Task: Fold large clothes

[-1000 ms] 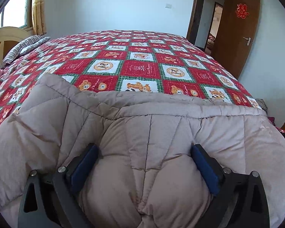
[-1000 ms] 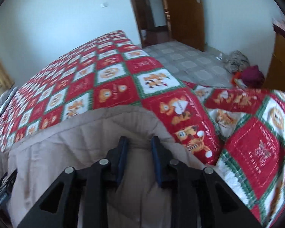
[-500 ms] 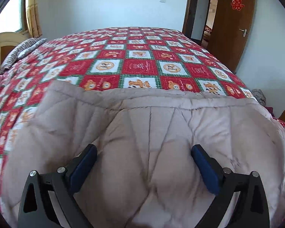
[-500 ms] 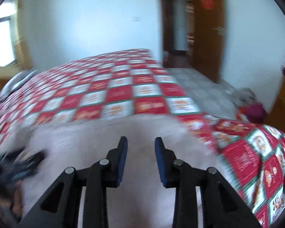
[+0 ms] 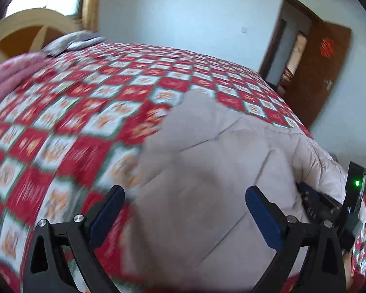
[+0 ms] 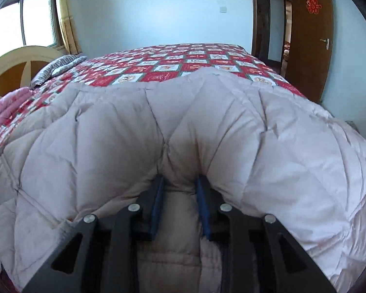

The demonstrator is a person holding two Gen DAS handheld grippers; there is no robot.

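Note:
A beige quilted padded coat (image 6: 207, 127) lies on the bed's near part, on a red patterned bedspread (image 6: 173, 63). My right gripper (image 6: 180, 188) is shut on a bunched fold of the coat, its blue pads pinching the fabric between them. My left gripper (image 5: 185, 195) is open wide above the coat (image 5: 207, 171), with nothing between its pads. The view there is blurred by motion. The right gripper's body (image 5: 329, 207) shows at the coat's right edge in the left wrist view.
A wooden headboard (image 6: 17, 66) and a striped pillow (image 6: 58, 66) are at the bed's left. A pink folded blanket (image 6: 2, 112) lies at the left edge. A brown door (image 6: 309, 29) stands open on the right, by the wall.
My right gripper has moved back over the coat and closed on a fold of it. My left gripper stayed open and has swung left, so the coat now sits to its right.

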